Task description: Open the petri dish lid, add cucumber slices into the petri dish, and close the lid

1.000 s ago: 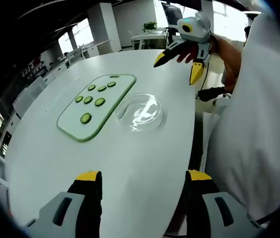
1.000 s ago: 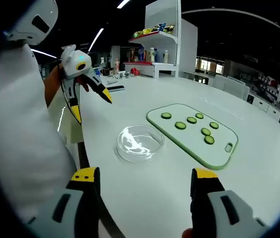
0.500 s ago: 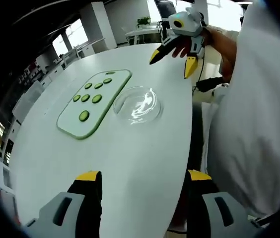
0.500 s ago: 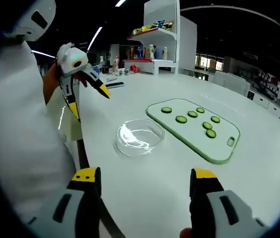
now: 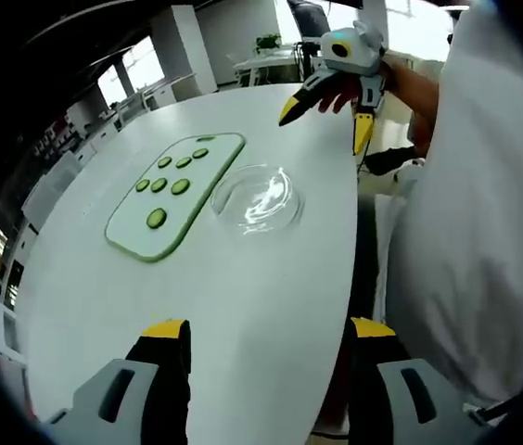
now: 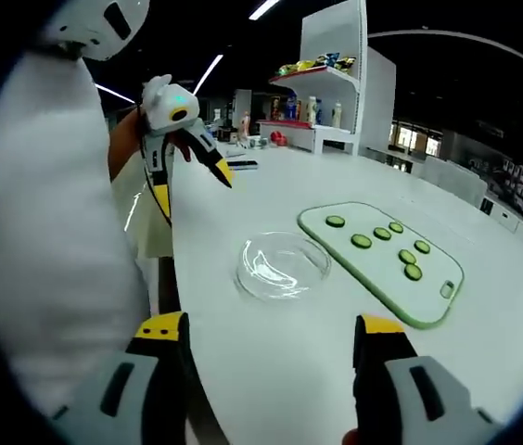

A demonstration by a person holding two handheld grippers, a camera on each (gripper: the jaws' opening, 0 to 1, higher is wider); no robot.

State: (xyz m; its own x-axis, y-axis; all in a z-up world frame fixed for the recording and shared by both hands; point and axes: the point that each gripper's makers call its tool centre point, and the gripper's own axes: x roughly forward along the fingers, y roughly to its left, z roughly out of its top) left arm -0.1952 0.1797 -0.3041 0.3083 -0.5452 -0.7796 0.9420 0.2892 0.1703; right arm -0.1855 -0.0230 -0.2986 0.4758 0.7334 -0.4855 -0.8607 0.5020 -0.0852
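A clear petri dish (image 5: pixel 257 199) (image 6: pixel 283 264) rests on the white table (image 5: pixel 197 297) beside a pale green cutting board (image 5: pixel 141 225) (image 6: pixel 426 306). Several cucumber slices (image 5: pixel 157 218) (image 6: pixel 362 241) lie on the board. I cannot tell the lid from the base. My left gripper (image 5: pixel 269 338) (image 6: pixel 190 187) is open and hangs well back from the dish, near the table's edge. My right gripper (image 6: pixel 269 329) (image 5: pixel 326 125) is open too, on the other side of the dish. Neither holds anything.
The person's white garment (image 5: pixel 465 232) (image 6: pixel 48 260) stands close along the table's edge. A white shelf with bottles (image 6: pixel 312 111) rises at the back. A dark flat object (image 6: pixel 243 165) lies on the far table, and a black item (image 5: pixel 387 159) sits off its edge.
The right gripper view has swung, so dish and board sit further right and lower in it. Nothing on the table has moved, and both grippers stay open.
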